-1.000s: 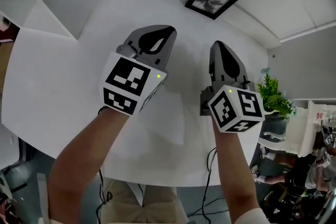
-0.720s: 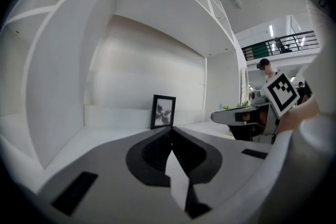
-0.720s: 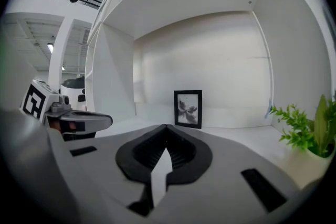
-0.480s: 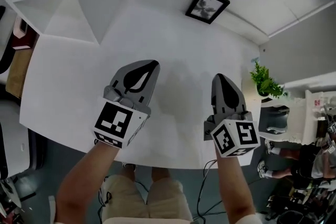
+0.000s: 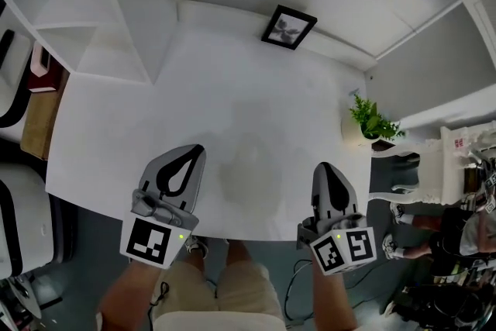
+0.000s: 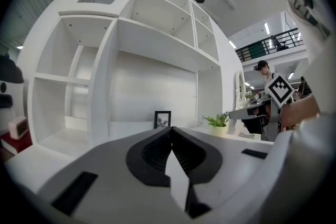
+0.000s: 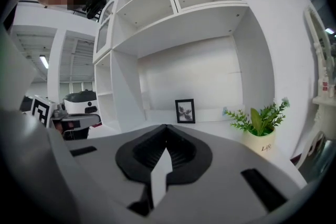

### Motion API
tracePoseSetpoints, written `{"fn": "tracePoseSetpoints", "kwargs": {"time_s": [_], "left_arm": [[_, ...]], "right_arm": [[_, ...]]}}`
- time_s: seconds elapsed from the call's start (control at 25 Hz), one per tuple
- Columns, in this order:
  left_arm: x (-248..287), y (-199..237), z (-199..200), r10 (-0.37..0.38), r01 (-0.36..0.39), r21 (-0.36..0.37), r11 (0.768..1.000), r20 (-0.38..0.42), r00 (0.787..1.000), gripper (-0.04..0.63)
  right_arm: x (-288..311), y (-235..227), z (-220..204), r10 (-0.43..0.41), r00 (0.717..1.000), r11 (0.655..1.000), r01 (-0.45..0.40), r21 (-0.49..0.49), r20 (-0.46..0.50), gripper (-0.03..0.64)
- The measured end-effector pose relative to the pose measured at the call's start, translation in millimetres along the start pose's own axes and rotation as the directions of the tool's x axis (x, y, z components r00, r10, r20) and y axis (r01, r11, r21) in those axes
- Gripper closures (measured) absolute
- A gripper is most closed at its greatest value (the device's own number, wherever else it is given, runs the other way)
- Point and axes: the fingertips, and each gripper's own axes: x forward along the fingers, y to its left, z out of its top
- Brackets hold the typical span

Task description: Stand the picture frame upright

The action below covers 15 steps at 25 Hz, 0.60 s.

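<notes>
A small black picture frame (image 5: pixel 288 27) with a dark leaf print stands upright at the back of the white desk (image 5: pixel 232 112), against the wall. It shows far ahead in the left gripper view (image 6: pixel 163 119) and in the right gripper view (image 7: pixel 185 111). My left gripper (image 5: pixel 198 152) hangs over the desk's near edge at the left, jaws shut and empty. My right gripper (image 5: pixel 323 168) is at the near edge on the right, also shut with nothing in it. Both are far from the frame.
A potted green plant (image 5: pixel 370 122) stands at the desk's right end (image 7: pixel 260 124). White shelving (image 5: pixel 101 4) rises at the left and above the desk. A red-brown object (image 5: pixel 46 62) sits on a low shelf at far left. People and equipment fill the room at right.
Both grippers have drawn back from the middle of the desk toward its near edge, away from the frame. The frame stays upright at the back wall.
</notes>
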Motion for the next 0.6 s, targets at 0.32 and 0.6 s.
{"fn": "tracePoseSetpoints", "kwargs": {"time_s": [0.32, 0.6], "left_arm": [[-51, 7, 4, 0.049, -0.049, 0.0, 0.999, 0.0, 0.999, 0.577], [-79, 4, 2, 0.067, -0.066, 0.022, 0.998, -0.022, 0.998, 0.577]], "right_arm": [[-52, -3, 6, -0.065, 0.998, 0.997, 0.064, -0.048, -0.017, 0.607], [-85, -15, 11, -0.108, 0.993, 0.991, 0.105, -0.078, -0.037, 0.607]]}}
